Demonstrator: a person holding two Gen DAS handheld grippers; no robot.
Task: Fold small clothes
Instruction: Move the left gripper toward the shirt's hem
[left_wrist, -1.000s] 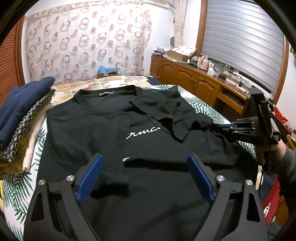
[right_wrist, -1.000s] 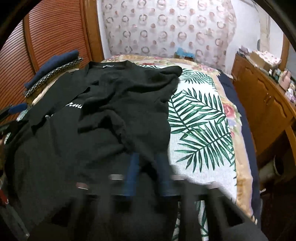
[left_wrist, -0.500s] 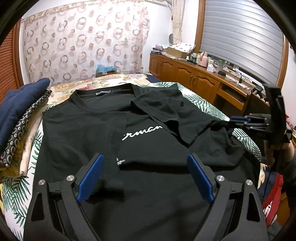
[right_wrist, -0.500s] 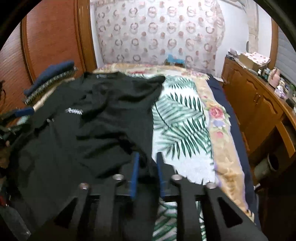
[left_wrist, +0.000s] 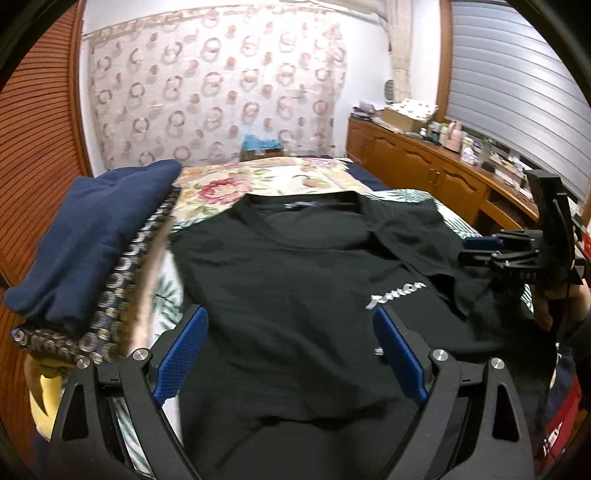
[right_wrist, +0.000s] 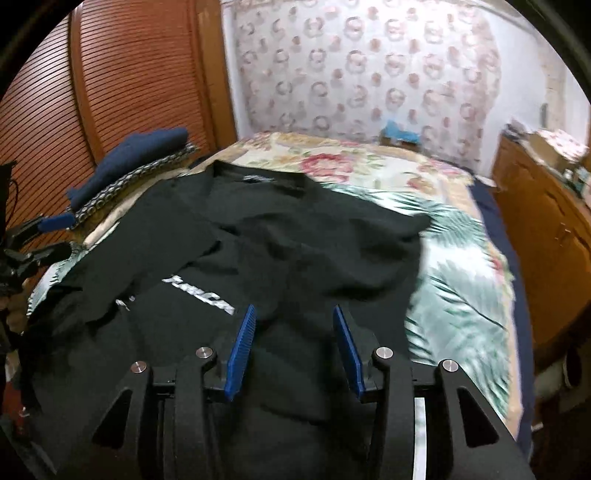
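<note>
A black shirt (left_wrist: 295, 280) is spread on the bed (left_wrist: 236, 184), front up, its collar toward the far curtained wall and its hem toward the cameras, so its long axis runs from near edge to far end. One sleeve is seen folded inward over the chest, partly above the white lettering (left_wrist: 397, 293).

Only in the left wrist view are the right hand-held gripper (left_wrist: 476, 249) and the hand (left_wrist: 557, 302) gripping it seen from the side, at the shirt's right edge, along with the shuttered window (left_wrist: 517, 92). Only in the right wrist view is the palm-leaf cover (right_wrist: 458, 266) beside the shirt laid bare, and the left hand-held gripper (right_wrist: 48, 236) is seen at the frame's left edge. The pile of folded clothes (left_wrist: 92, 243) is shown in both.

The left hand-held gripper (left_wrist: 291, 354) is held wide open above the shirt, with nothing clamped. The jaws of the right hand-held gripper (right_wrist: 291, 350) are opening; cloth is seen between and below them but is not pinched.

A second earlier the right jaws were closed on the shirt's edge; that cloth has since been let go. Both cameras have swung leftward, so the pile and the slatted door (right_wrist: 110, 74) now fill more of each frame.
</note>
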